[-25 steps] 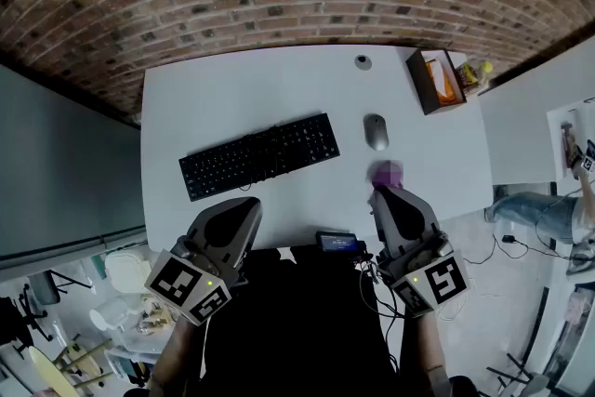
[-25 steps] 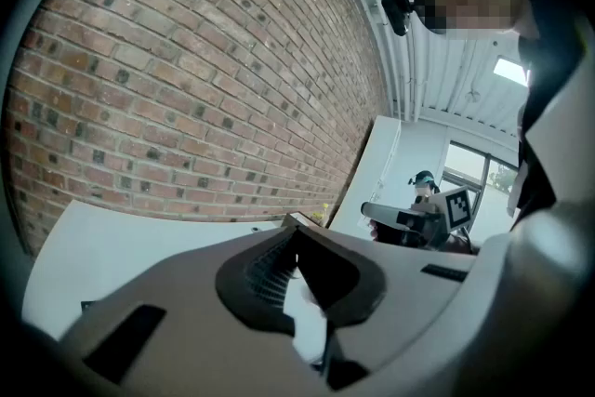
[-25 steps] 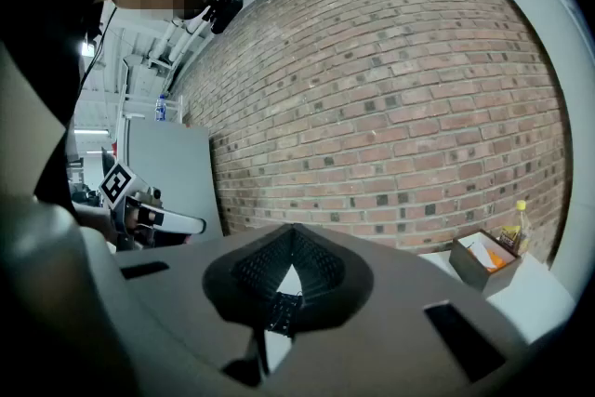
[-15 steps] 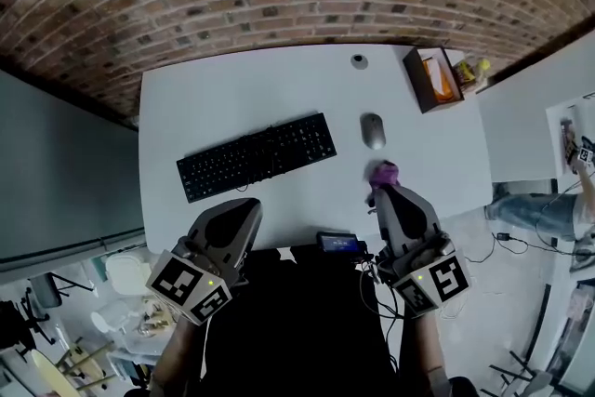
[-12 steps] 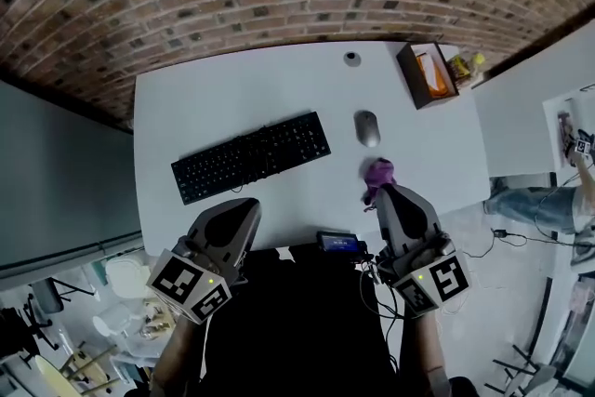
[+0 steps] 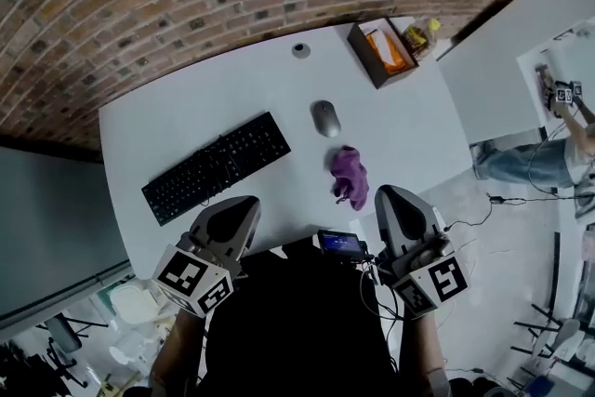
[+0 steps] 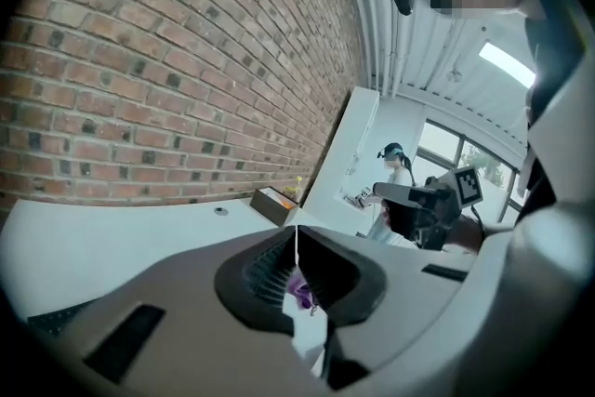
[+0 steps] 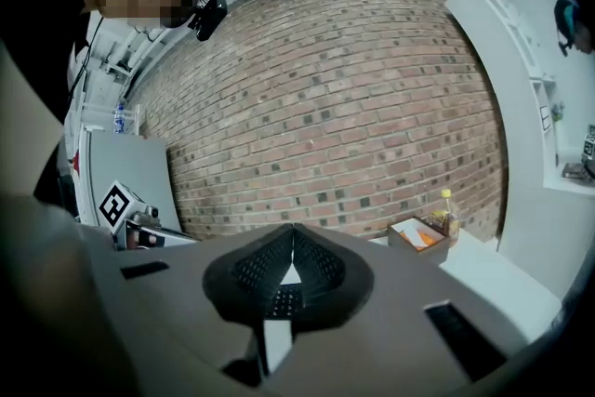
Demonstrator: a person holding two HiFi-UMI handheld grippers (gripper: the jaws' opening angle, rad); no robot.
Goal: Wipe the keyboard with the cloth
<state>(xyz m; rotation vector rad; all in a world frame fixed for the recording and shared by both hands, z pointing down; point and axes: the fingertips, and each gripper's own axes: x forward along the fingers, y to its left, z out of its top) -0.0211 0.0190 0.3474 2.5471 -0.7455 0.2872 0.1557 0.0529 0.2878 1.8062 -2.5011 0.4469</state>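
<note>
A black keyboard (image 6: pixel 216 167) lies slanted on the white table (image 6: pixel 186 107), left of centre. A crumpled purple cloth (image 6: pixel 350 176) lies near the table's front edge, right of the keyboard. My left gripper (image 6: pixel 244 201) hovers at the front edge just below the keyboard, shut and empty. My right gripper (image 6: pixel 393 191) hangs at the front right, just right of the cloth and apart from it, also shut on nothing. In the left gripper view the jaws (image 7: pixel 297 232) meet, with a bit of the purple cloth (image 7: pixel 299 290) visible below them. The right gripper view shows its jaws (image 8: pixel 294 228) closed.
A grey mouse (image 6: pixel 325 118) sits behind the cloth. An open brown box (image 6: pixel 376 51) and a yellow-capped bottle (image 6: pixel 420 34) stand at the back right corner; a small round object (image 6: pixel 300 49) is at the back. A small dark device (image 6: pixel 339 244) is at my chest. Brick wall behind.
The view has swung, so the table has slid left and tilted. The cloth, earlier half hidden at the right gripper's tip, now lies in full sight to its left.
</note>
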